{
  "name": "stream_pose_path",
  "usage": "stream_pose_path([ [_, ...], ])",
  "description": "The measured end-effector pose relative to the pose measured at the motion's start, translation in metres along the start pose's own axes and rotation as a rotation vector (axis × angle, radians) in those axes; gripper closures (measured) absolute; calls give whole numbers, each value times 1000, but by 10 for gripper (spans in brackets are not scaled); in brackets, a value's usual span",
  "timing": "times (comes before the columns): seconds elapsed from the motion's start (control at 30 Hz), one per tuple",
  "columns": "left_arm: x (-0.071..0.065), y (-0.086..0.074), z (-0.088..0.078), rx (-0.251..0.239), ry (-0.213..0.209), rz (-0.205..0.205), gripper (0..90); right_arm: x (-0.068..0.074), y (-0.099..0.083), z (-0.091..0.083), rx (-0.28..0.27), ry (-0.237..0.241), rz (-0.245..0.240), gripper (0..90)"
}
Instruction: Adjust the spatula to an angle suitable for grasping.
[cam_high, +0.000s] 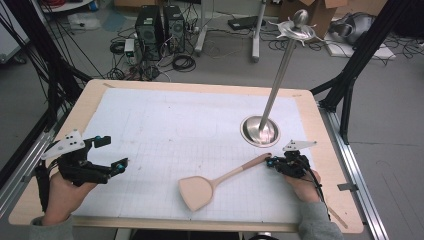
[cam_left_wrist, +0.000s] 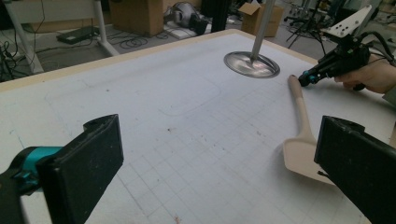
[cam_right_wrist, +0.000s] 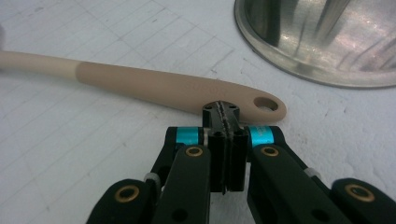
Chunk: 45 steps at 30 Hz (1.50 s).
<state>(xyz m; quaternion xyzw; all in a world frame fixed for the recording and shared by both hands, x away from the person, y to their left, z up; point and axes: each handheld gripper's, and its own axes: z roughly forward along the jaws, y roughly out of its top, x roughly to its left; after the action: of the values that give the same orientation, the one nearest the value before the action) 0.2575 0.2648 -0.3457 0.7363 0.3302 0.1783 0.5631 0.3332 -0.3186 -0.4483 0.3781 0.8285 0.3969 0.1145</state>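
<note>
Gridded white mat (cam_high: 165, 125) on a lab table, spatula (cam_high: 220, 180) lying flat near the front edge.

Right gripper (cam_high: 270, 162) closed pad to pad with nothing between, tips at the handle end beside the hanging hole (cam_right_wrist: 266, 102), seemingly poised to nudge or take hold there. Left gripper (cam_high: 114, 152) open wide and empty at 9 o'clock on the mat, well apart, apparently waiting. Spatula's long axis diagonal in the high view: blade toward 7 o'clock, handle toward 2 o'clock, pointing at the steel stand's round base (cam_high: 260, 131) just beyond. Stand pole (cam_high: 280, 75) upright with prongs at its top, likely the place meant for hanging the utensil.
</note>
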Motion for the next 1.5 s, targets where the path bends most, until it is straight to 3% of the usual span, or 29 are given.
stream_pose_path([
  [0.4, 0, 0, 2, 7, 0, 5, 17, -3, 8, 11, -17, 6, -3, 900],
  [1.5, 0, 0, 1, 6, 3, 1, 17, 19, 50, 55, -7, 34, -57, 900],
])
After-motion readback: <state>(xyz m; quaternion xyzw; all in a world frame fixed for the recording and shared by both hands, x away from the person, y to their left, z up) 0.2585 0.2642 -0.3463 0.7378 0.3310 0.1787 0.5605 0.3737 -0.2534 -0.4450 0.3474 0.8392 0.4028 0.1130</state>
